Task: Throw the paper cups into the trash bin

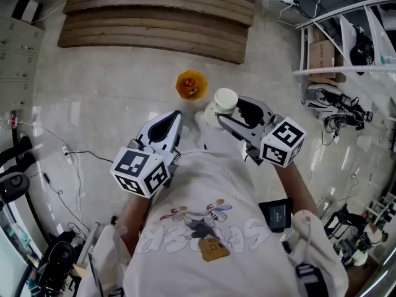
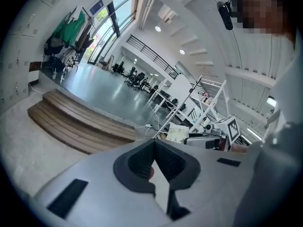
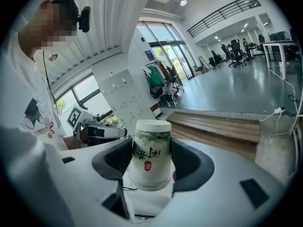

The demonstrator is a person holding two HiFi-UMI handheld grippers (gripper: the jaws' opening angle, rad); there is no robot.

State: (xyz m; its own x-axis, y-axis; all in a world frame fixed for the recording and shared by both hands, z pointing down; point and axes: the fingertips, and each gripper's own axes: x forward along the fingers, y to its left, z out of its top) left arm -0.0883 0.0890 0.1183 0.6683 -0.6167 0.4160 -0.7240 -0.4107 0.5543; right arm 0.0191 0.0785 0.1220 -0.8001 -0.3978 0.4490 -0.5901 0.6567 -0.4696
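Note:
A white paper cup (image 1: 221, 106) with green print is held upside down between the jaws of my right gripper (image 1: 226, 114), which is shut on it in front of the person's chest. In the right gripper view the cup (image 3: 151, 152) fills the gap of the right gripper (image 3: 151, 161), and the pads press on its sides. My left gripper (image 1: 175, 121) is held beside it to the left, shut with nothing in it; in its own view the left gripper (image 2: 154, 144) has its jaws meeting. A small orange trash bin (image 1: 190, 85) stands on the floor just beyond both grippers.
Wooden steps (image 1: 154, 17) cross the floor behind the bin. A white shelving rack (image 1: 346, 36) with gear stands at the right. Cables (image 1: 68, 156) and chairs lie at the left. The left gripper (image 3: 94, 129) shows in the right gripper view.

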